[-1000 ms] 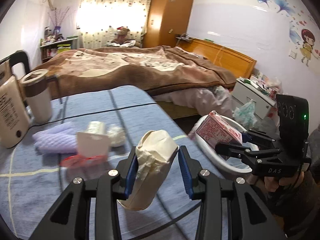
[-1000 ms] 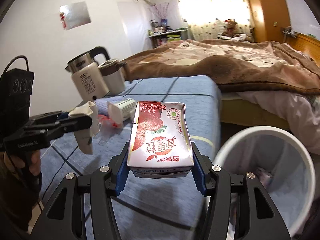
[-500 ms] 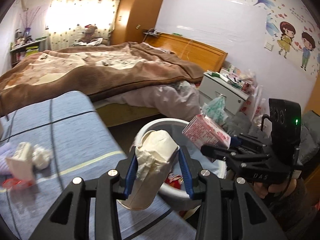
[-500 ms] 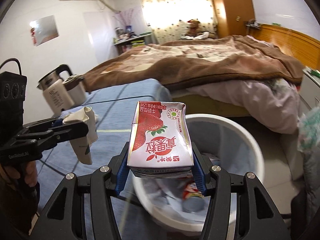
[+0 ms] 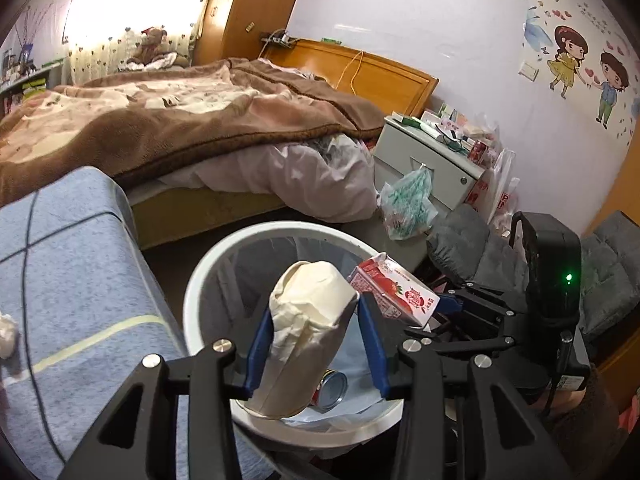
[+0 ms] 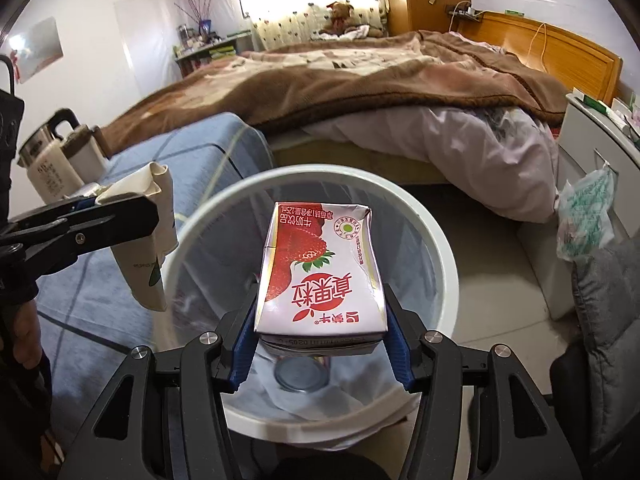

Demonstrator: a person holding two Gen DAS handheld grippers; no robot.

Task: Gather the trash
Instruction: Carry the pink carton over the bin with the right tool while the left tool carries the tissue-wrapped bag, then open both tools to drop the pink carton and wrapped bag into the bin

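Note:
My left gripper (image 5: pixel 316 340) is shut on a crumpled cream paper cup (image 5: pixel 304 332), held over the white trash bin (image 5: pixel 208 272). My right gripper (image 6: pixel 320 344) is shut on a red and white strawberry milk carton (image 6: pixel 320 276), also above the bin (image 6: pixel 444 248). In the left wrist view the carton (image 5: pixel 396 292) and the right gripper (image 5: pixel 460 308) hang just right of the cup. In the right wrist view the cup (image 6: pixel 148 248) and the left gripper (image 6: pixel 80 228) sit at the bin's left rim. A tin can (image 6: pixel 300 376) lies at the bin's bottom.
A blue checked table (image 5: pixel 72 280) stands left of the bin, with a crumpled tissue (image 5: pixel 8 336) at its edge and a kettle (image 6: pixel 44 164) farther back. A bed with a brown blanket (image 5: pixel 180 120) lies behind. A grey nightstand (image 5: pixel 432 160) and plastic bag (image 5: pixel 408 204) stand to the right.
Both grippers swung from over the table to above the trash bin, each keeping its grip. The table litter slid out of view to the left, and the bin now fills the middle of both views.

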